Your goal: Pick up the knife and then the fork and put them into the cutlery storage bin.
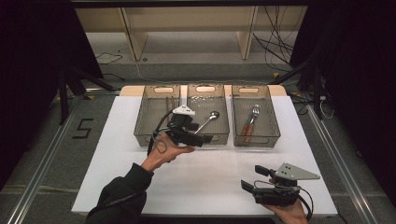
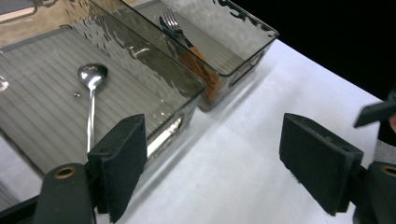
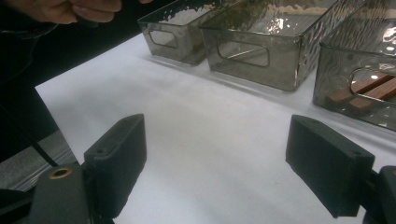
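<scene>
We've got the left gripper [image 1: 204, 138] by the middle bin [image 1: 224, 122], jaws apart and empty, probably because the spoon [image 1: 208, 121] already lies inside. Forks [image 1: 252, 117] get the right bin. Our right gripper [image 1: 254, 177] idles wide open over the table [image 1: 210, 172].

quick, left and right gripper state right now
left gripper: open, nothing between the jaws, by the front of the middle bin.
right gripper: open, empty, over the white table.

Spoon [image 2: 91, 100] handle behind left jaw
</scene>
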`<action>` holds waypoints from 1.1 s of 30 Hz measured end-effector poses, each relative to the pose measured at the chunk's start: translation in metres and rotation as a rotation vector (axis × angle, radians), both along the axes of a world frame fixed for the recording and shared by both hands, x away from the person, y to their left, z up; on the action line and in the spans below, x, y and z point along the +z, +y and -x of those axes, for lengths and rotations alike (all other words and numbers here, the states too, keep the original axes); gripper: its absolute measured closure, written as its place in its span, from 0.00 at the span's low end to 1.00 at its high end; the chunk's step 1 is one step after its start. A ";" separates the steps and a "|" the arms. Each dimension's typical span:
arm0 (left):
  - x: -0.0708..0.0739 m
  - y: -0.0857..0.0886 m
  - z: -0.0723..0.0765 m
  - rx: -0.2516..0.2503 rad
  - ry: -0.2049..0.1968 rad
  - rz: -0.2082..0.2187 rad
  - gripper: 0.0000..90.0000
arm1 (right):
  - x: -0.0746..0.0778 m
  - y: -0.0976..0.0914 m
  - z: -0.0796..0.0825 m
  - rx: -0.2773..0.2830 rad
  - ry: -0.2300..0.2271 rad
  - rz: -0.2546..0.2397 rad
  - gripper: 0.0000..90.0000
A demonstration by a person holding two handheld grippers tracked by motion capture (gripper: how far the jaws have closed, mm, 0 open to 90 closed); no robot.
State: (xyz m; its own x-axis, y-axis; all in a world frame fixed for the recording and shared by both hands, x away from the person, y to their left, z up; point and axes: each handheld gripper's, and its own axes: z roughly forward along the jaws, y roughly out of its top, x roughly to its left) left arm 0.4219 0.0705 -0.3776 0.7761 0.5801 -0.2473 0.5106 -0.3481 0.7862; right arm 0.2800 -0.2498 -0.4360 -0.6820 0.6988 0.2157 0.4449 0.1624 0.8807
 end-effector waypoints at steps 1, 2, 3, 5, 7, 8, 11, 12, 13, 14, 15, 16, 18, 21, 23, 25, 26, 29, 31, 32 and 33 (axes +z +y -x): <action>-0.001 0.004 0.004 0.000 0.001 0.006 0.25 | 0.000 0.000 0.000 -0.001 -0.001 0.000 0.24; -0.002 0.007 0.007 0.000 -0.002 0.013 0.25 | 0.000 0.000 0.000 -0.001 -0.001 0.000 0.24; -0.003 0.011 0.011 0.004 0.002 0.024 0.25 | 0.000 0.000 0.000 -0.003 -0.001 0.000 0.24; -0.006 0.020 0.018 0.007 0.001 0.038 0.25 | 0.000 -0.001 0.000 -0.007 0.002 0.000 0.24; -0.009 0.028 0.026 0.013 0.000 0.049 0.25 | 0.000 -0.001 0.000 -0.008 0.002 0.000 0.24; -0.011 0.033 0.030 0.015 -0.002 0.052 0.24 | 0.000 -0.001 0.000 -0.008 0.002 0.001 0.24; -0.018 0.043 0.040 0.031 -0.002 0.059 0.24 | -0.001 0.000 0.000 -0.005 0.003 0.004 0.24; -0.020 0.046 0.043 0.037 -0.004 0.059 0.24 | -0.001 0.001 0.000 -0.004 0.001 0.005 0.24; -0.021 0.049 0.047 0.041 -0.001 0.072 0.24 | -0.001 0.001 0.000 -0.004 0.003 0.007 0.24; -0.023 0.052 0.050 0.043 0.001 0.085 0.24 | -0.001 0.002 0.000 -0.004 0.005 0.007 0.24; -0.024 0.054 0.053 0.043 0.001 0.090 0.24 | -0.001 0.002 0.000 -0.003 0.004 0.009 0.24; -0.025 0.057 0.056 0.045 -0.001 0.097 0.24 | -0.001 0.003 0.000 -0.002 0.004 0.009 0.24; -0.028 0.060 0.062 0.041 -0.002 0.108 0.24 | -0.001 0.004 0.000 -0.002 0.005 0.011 0.24; -0.032 0.067 0.071 0.042 -0.018 0.100 0.23 | -0.001 0.004 0.000 -0.002 0.004 0.013 0.24; -0.035 0.072 0.075 0.054 -0.021 0.113 0.23 | -0.002 0.004 0.000 -0.003 0.004 0.014 0.24; -0.039 0.076 0.080 0.058 -0.031 0.110 0.23 | -0.002 0.003 0.000 -0.004 0.005 0.014 0.24; -0.040 0.079 0.082 0.062 -0.035 0.115 0.23 | -0.003 0.003 0.000 -0.003 0.003 0.017 0.24; -0.044 0.088 0.089 0.067 -0.039 0.130 0.23 | -0.003 0.003 -0.001 -0.006 0.004 0.019 0.24; -0.047 0.094 0.093 0.076 -0.056 0.128 0.23 | -0.004 0.002 -0.001 -0.010 0.006 0.018 0.24; -0.048 0.097 0.095 0.081 -0.056 0.134 0.23 | -0.004 0.001 -0.001 -0.012 0.007 0.016 0.24; -0.049 0.100 0.097 0.084 -0.053 0.137 0.23 | -0.003 0.001 -0.001 -0.014 0.005 0.016 0.24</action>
State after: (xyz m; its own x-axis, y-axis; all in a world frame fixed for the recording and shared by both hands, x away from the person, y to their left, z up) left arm 0.3252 0.1701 -0.4269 0.7402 0.6073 -0.2887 0.4902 -0.1934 0.8499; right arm 0.2808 -0.2486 -0.4394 -0.6710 0.7116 0.2081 0.4519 0.1699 0.8758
